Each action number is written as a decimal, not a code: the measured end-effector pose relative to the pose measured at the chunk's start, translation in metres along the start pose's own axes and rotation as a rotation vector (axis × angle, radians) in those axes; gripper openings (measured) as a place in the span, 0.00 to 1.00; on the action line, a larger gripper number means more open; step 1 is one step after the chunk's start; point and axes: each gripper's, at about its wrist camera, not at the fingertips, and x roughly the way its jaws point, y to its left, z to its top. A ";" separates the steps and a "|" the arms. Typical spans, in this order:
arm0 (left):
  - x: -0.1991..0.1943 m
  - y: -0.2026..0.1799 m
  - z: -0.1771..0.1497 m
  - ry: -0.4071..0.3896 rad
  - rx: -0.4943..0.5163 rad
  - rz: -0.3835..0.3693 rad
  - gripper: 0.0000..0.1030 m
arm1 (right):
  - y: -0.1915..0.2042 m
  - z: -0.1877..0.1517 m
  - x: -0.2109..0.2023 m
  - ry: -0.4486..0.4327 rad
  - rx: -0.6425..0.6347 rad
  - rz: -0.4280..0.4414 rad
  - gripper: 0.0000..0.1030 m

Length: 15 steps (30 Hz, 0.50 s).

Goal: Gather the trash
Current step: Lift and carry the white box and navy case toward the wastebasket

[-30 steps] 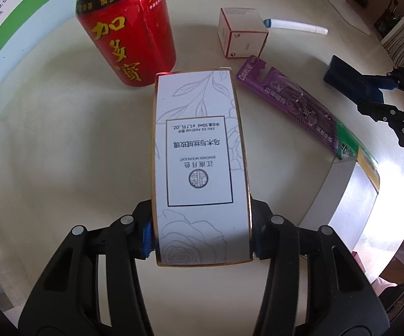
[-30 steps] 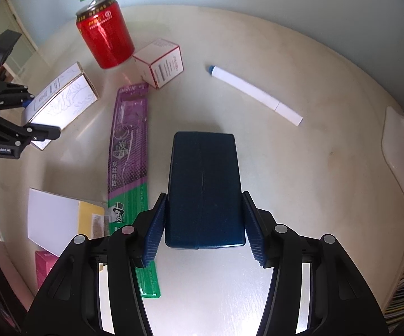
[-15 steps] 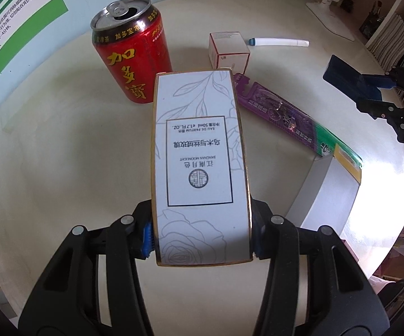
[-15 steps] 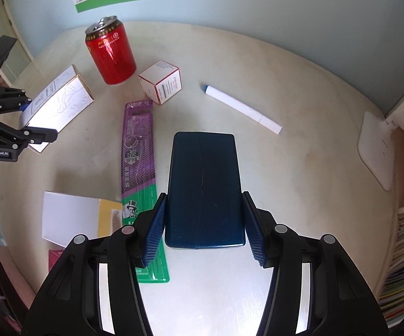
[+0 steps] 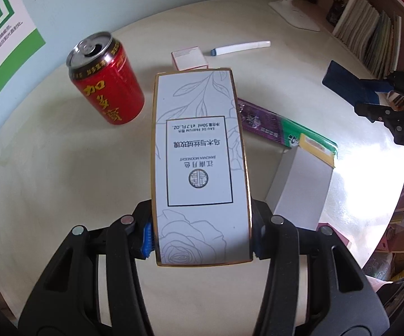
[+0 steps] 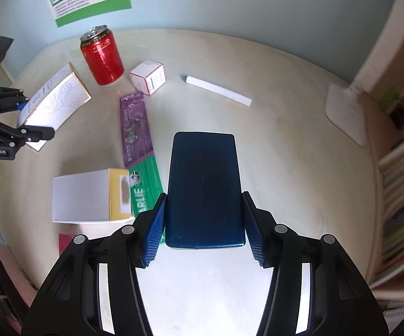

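Note:
My left gripper [image 5: 202, 238] is shut on a white perfume box with gold edges and rose drawings [image 5: 199, 162], held above the round cream table [image 5: 48, 182]. The same box [image 6: 55, 103] shows at the left of the right wrist view, in the left gripper [image 6: 34, 120]. My right gripper [image 6: 204, 224] is shut on a dark blue flat case [image 6: 204, 187], also lifted off the table; that case [image 5: 344, 82] appears at the right of the left wrist view. On the table stand a red drink can [image 5: 107, 84] [image 6: 102, 56] and a small white carton [image 6: 148, 77].
A purple-and-green toothbrush pack [image 6: 137, 145], a white and yellow box [image 6: 90, 196], and a white tube with a blue cap [image 6: 218, 89] lie on the table. A white lamp base [image 6: 344, 112] sits at the far right edge. Bookshelves [image 5: 370, 28] stand beyond.
Both grippers have risen with their loads; the table objects look smaller and farther. The can and small carton have slid away from the perfume box in view.

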 end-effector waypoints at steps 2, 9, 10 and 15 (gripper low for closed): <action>-0.005 -0.003 -0.002 -0.011 0.027 -0.013 0.46 | 0.002 -0.007 -0.007 -0.006 0.030 -0.025 0.51; -0.018 -0.018 -0.006 -0.052 0.161 -0.075 0.46 | 0.019 -0.039 -0.028 -0.015 0.147 -0.097 0.51; -0.020 -0.021 -0.006 -0.057 0.185 -0.084 0.46 | 0.021 -0.045 -0.032 -0.018 0.173 -0.109 0.51; -0.028 -0.044 -0.008 -0.079 0.326 -0.127 0.46 | 0.034 -0.084 -0.053 -0.026 0.289 -0.167 0.51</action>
